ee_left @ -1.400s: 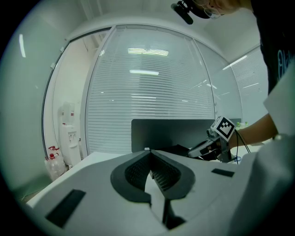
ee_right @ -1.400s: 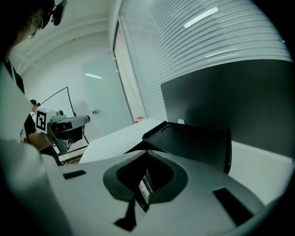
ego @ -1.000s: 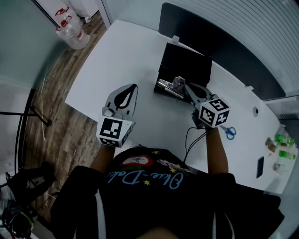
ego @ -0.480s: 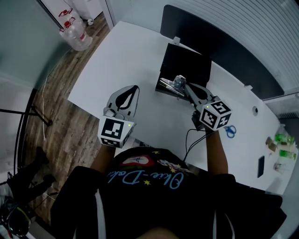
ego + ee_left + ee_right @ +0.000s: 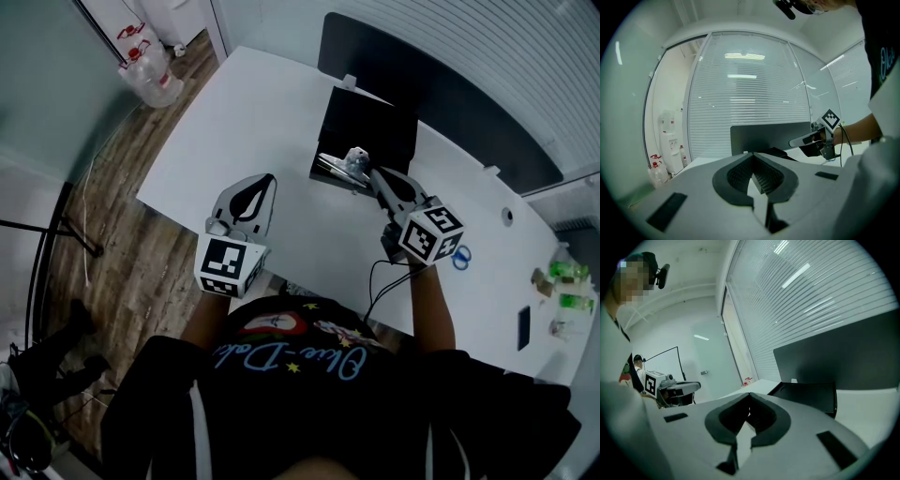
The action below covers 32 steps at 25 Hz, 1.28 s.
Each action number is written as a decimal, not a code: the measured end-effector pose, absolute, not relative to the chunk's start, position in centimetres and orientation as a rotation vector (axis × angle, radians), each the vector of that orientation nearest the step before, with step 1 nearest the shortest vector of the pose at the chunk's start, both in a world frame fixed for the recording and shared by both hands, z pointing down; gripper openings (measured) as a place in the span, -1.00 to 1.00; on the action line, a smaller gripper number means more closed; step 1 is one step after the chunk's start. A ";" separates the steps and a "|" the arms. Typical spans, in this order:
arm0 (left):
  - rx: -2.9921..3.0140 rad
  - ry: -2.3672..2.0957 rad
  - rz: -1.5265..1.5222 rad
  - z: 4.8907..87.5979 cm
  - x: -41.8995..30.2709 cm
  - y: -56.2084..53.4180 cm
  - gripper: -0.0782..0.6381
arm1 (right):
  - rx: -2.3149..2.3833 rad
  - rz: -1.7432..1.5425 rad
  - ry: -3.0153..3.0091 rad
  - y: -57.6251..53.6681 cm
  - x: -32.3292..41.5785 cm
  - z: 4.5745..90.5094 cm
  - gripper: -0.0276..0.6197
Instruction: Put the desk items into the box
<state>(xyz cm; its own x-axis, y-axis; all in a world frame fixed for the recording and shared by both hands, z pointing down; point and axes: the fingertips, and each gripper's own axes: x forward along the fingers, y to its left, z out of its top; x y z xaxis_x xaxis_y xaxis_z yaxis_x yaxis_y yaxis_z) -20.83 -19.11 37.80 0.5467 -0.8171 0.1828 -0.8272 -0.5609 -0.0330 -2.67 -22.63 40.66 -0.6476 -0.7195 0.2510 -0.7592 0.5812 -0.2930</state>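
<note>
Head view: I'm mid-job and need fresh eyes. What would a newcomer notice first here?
The black box near the back of the white desk stands out, with something shiny at its near rim. The right gripper, jaws shut, points at that rim; the left gripper, also shut, hangs over the desk's near side. Blue scissors lie on the desk right of the right gripper.

Box (image 5: 370, 127) interior: dark, contents indiscernible. Small shiny object (image 5: 353, 160) at the right gripper (image 5: 365, 170) tip is blurred and unidentifiable; whether it is held cannot be told. Small green items (image 5: 566, 275) at 3 o'clock are too small to identify. Person's torso (image 5: 309, 403) at 6 o'clock is cut by the bottom edge.
</note>
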 end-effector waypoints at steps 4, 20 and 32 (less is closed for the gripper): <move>2.712 -1.455 0.276 37.3 -20.9 -18.6 -0.76 | 1.275 0.567 -2.698 -22.0 -2.6 40.4 -0.89; 2.724 -1.425 0.239 37.2 -20.4 -15.1 -0.76 | 1.316 0.544 -2.721 -18.5 -1.7 38.8 -0.89; 2.753 -1.260 0.192 37.3 -16.3 -12.9 -0.76 | 1.483 0.520 -2.736 -13.3 2.4 37.3 -0.89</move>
